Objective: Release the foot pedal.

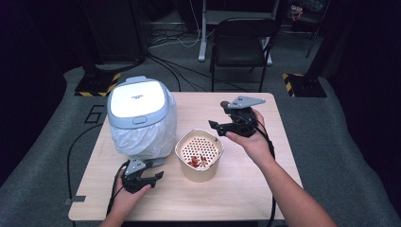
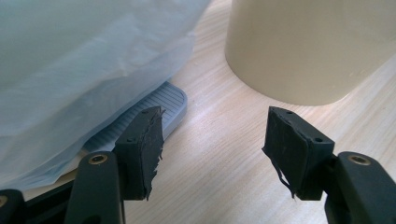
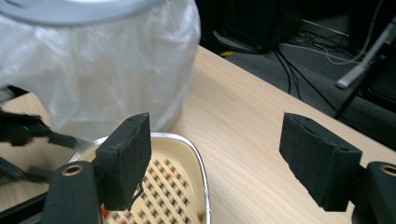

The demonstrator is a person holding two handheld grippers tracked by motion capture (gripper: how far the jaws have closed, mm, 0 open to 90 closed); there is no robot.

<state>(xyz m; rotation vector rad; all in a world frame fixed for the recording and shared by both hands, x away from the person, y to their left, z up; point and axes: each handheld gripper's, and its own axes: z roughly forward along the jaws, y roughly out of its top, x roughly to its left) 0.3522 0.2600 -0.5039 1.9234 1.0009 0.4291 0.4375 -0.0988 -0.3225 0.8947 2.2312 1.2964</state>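
A small bin with a pale blue-grey lid (image 1: 138, 102) and a clear plastic liner (image 2: 70, 70) stands at the table's left. Its grey ribbed pedal (image 2: 154, 109) pokes out at the base. Right of it sits a cream container (image 1: 199, 153) with a perforated insert and red scraps (image 1: 195, 161) inside. My left gripper (image 1: 158, 176) lies low on the table in front of the bin, open, jaws empty, facing the pedal and the container's wall (image 2: 308, 46). My right gripper (image 1: 215, 125) hovers open and empty just behind the container's rim (image 3: 198, 161), pointing toward the bin's liner (image 3: 107, 65).
The wooden table (image 1: 246, 189) has bare room at its right and front. A black chair (image 1: 241, 42) stands behind the far edge. Cables run over the grey floor (image 1: 179, 71). Yellow-black striped feet (image 1: 99, 85) flank the table's back corners.
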